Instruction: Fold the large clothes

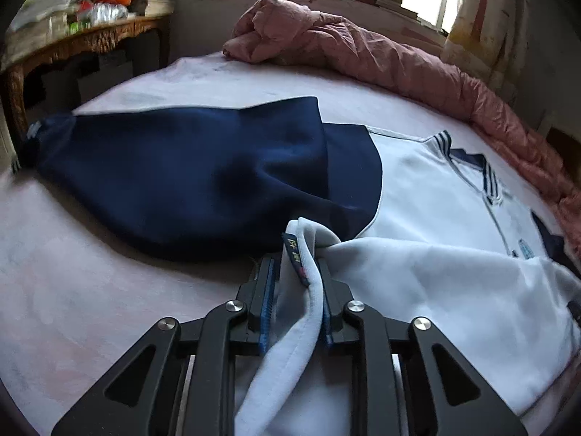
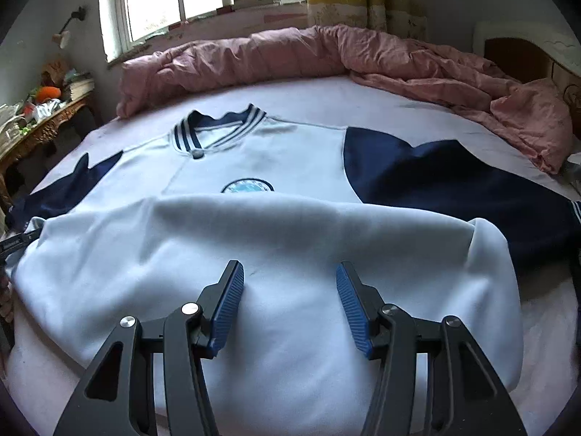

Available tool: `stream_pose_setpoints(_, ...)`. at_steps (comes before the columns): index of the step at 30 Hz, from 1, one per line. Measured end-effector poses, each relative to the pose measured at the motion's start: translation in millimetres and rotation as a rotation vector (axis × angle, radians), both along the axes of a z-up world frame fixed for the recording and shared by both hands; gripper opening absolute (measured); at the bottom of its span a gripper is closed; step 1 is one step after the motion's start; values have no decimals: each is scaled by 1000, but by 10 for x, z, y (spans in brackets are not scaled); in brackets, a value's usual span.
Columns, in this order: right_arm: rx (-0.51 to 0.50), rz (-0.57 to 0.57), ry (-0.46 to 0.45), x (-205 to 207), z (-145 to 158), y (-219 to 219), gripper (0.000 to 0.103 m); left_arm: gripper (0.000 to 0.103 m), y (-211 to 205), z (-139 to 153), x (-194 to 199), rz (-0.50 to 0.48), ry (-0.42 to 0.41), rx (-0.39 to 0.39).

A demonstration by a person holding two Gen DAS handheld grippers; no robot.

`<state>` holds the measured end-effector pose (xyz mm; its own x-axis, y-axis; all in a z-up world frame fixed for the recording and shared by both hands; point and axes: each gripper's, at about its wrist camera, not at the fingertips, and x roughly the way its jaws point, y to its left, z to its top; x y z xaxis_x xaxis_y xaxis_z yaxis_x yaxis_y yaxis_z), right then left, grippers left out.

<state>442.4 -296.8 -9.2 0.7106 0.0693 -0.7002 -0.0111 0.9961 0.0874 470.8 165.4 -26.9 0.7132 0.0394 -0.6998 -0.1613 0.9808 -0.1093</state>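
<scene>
White-and-navy jacket (image 2: pixel 290 152) lies on the bed (image 1: pixel 90 290). Left tongs (image 1: pixel 296 276) clamped on jacket's hem corner; right tongs (image 2: pixel 290 301) apart above jacket's folded-up hem.

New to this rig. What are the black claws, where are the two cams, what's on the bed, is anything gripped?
No robot arm here: a person carries a two-finger gripper in each hand, and each gripper has a fisheye camera looking forward along its fingers. So the black claws at the bottom of each picture are that gripper's own fingers, with blue ribbed pads.

The left-hand view shows the left gripper shut on the hem of a white and navy jacket. The right-hand view shows the right gripper with its jaws apart over the folded-up white part of the jacket, pinching nothing.

The jacket lies spread on a bed, collar towards the window. A crumpled pink quilt is bunched along the far edge. A cluttered wooden side table stands beside the bed.
</scene>
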Motion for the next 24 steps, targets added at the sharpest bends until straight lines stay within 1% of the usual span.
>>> stream_pose_setpoints(2, -2, 6, 21, 26, -45, -5, 56, 25, -70, 47, -37, -3, -24, 48)
stream_pose_setpoints(4, -26, 17, 22, 18, -56, 22, 56, 37, -137, 108, -86, 10, -52, 107)
stream_pose_setpoints(5, -36, 20, 22, 19, -51, 31, 56, 47, -166, 135, -104, 12, -68, 131)
stream_pose_setpoints(6, -43, 21, 22, 20, -47, 36, 56, 51, -201, 165, -130, 5, -88, 147)
stream_pose_setpoints(8, -51, 18, 17, 15, -32, 45, 56, 53, -247, 229, -185, -7, -130, 167)
stream_pose_setpoints(10, -67, 2, 1, 0, -2, 54, 56, 67, -278, 305, -256, -19, -187, 173)
stream_pose_setpoints(11, -82, -12, -10, -13, 16, 57, 56, 83, -289, 336, -284, -20, -213, 175)
stream_pose_setpoints(12, -98, -28, -25, -27, 37, 63, 56, 93, -303, 372, -330, -15, -253, 180)
stream_pose_setpoints(15, -121, -51, -73, -67, 96, 58, 56, 103, -341, 463, -421, -2, -346, 186)
stream_pose_setpoints(16, -119, -54, -89, -80, 117, 51, 56, 103, -336, 476, -439, -7, -369, 172)
stream_pose_setpoints(18, -117, -63, -121, -106, 156, 47, 61, 103, -318, 482, -421, -3, -379, 146)
stream_pose_setpoints(20, -122, -72, -159, -139, 198, 60, 74, 103, -304, 460, -378, 22, -356, 143)
stream_pose_setpoints(21, -125, -71, -178, -159, 221, 72, 77, 103, -286, 433, -334, 20, -334, 136)
stream_pose_setpoints(23, -140, -72, -225, -202, 279, 112, 89, 103, -296, 401, -294, 17, -314, 130)
stream_pose_setpoints(24, -147, -74, -244, -221, 298, 130, 89, 103, -304, 394, -296, 22, -311, 136)
